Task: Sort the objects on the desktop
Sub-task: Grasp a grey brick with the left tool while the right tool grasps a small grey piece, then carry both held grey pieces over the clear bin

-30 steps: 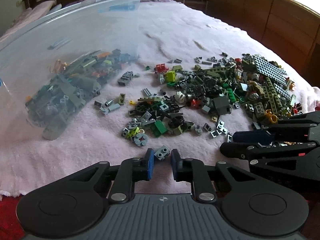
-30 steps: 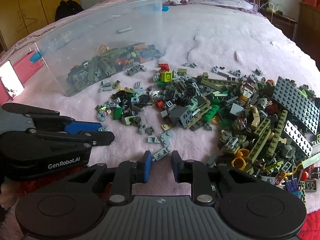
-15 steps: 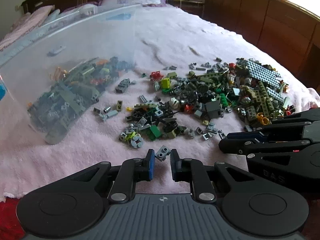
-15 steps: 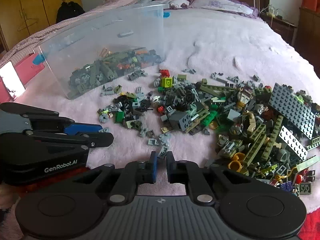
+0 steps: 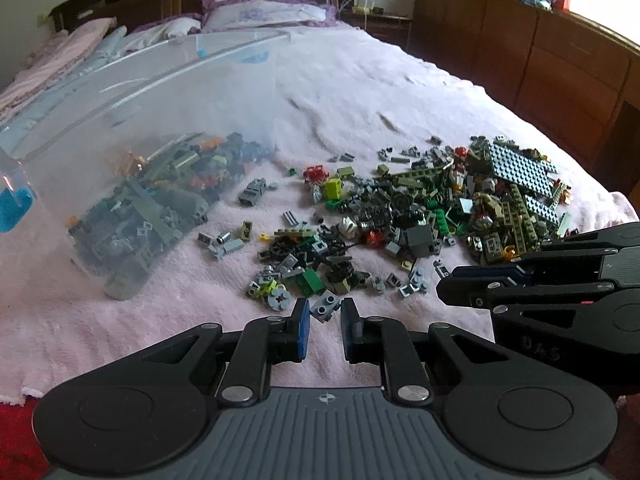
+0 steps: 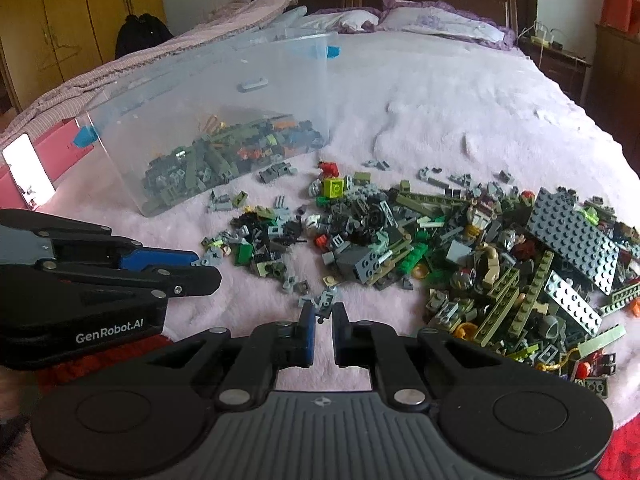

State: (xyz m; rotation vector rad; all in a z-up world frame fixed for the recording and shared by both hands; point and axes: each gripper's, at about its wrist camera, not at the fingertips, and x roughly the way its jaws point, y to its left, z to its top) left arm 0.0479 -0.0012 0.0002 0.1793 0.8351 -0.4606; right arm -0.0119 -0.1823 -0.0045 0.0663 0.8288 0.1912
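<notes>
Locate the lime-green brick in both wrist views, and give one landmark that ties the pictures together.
Left wrist: lime-green brick sits just above centre, at the pile's near-left edge, right of the red piece.
Right wrist: lime-green brick sits at centre, just below the same red piece.
Shared landmark: clear plastic bin, left of the brick in both.
</notes>
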